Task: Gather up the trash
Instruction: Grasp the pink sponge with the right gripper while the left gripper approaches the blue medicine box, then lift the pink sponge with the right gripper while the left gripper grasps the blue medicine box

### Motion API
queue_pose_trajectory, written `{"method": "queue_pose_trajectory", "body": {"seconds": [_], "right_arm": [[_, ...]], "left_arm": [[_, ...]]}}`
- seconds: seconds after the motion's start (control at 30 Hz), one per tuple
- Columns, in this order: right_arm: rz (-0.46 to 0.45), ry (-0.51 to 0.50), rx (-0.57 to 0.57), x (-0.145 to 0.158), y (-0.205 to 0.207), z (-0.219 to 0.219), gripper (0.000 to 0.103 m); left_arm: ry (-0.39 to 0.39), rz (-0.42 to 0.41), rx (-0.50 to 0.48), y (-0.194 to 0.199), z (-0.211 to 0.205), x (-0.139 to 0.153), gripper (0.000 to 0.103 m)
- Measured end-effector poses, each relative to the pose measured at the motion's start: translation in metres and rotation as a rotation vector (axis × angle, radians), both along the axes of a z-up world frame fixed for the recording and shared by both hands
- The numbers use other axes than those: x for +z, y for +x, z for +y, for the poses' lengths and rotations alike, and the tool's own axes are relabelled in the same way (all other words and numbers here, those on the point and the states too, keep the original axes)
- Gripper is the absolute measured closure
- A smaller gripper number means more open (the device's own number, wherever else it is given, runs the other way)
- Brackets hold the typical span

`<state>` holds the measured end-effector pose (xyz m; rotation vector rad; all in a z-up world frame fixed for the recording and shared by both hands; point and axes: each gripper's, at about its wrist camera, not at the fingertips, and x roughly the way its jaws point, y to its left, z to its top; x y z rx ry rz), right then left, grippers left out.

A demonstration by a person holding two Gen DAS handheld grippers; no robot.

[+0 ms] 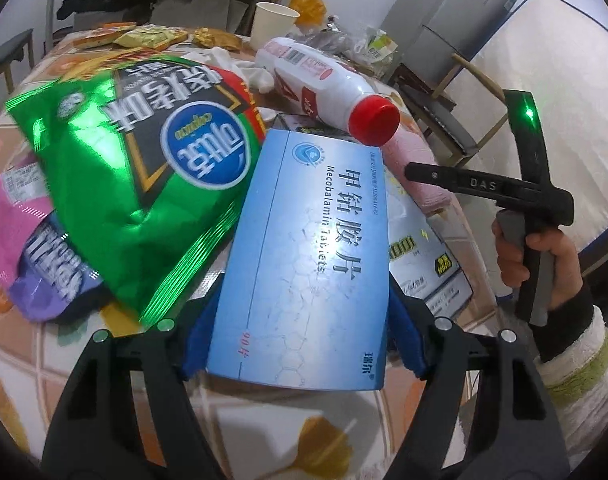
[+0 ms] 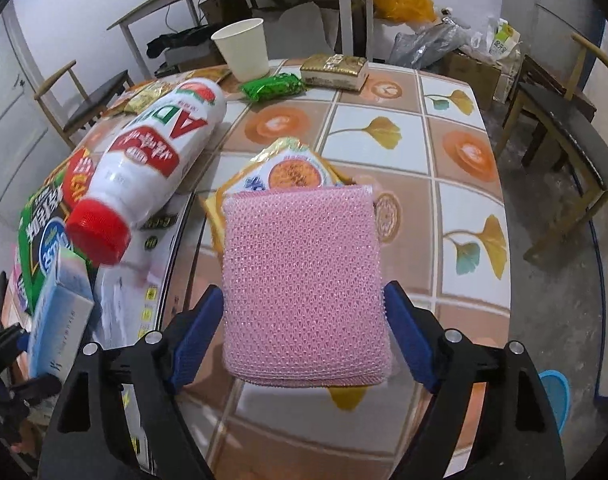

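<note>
Left wrist view looks across a tiled, leaf-patterned worktop [image 1: 16, 352] heaped with packaging, and the step in hand appears to be the pick-up: each tool already has one piece of trash between its jaws. Largest in the heap is a green foil snack bag [image 1: 136, 184] with Chinese lettering and a blue oval logo, lying upside down to the camera, its edge touching the blue carton. Next is a white drink bottle [image 2: 156, 160] with a red cap, lying on its side on a flat printed box; its label reads "AD" among red Chinese characters. The left gripper [image 1: 300, 344] holds the blue medicine carton [image 1: 308, 256] across its width, blue pads against both long sides; the carton reads "Mecobalamin Tablets" and "90", with Chinese characters. The right gripper [image 2: 304, 344] stands wide with its pads at both edges of a pink mesh scouring pad [image 2: 304, 280], lifted above a yellow sachet on the worktop. On the right tool's body, "DAS" is legible. No bin shows clearly, so the next move likely calls for carrying both items off without loosening either squeeze.
</note>
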<state>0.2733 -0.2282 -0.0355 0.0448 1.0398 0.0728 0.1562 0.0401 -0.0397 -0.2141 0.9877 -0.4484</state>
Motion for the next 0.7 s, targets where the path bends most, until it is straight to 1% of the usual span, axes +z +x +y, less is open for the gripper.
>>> {"method": "queue_pose_trajectory", "body": {"seconds": [0.2, 0.4, 0.57, 0.63, 0.7], "right_arm": [[0.035, 0.014, 0.017, 0.002, -0.027, -0.001, 0.024], [0.072, 0.024, 0.015, 0.005, -0.069, -0.002, 0.024], [0.091, 0.031, -0.006, 0.008, -0.094, -0.006, 0.024], [0.094, 0.024, -0.011, 0.009, -0.1, -0.007, 0.024], [0.095, 0.016, -0.014, 0.009, -0.102, -0.007, 0.024]], "left_arm": [[0.024, 0.037, -0.016, -0.024, 0.007, 0.005, 0.033], [0.038, 0.087, -0.014, -0.041, 0.017, -0.002, 0.033], [0.048, 0.083, -0.015, -0.049, 0.021, -0.002, 0.032], [0.061, 0.076, -0.012, -0.049, 0.021, -0.002, 0.027], [0.072, 0.067, -0.008, -0.046, 0.019, -0.001, 0.026]]}}
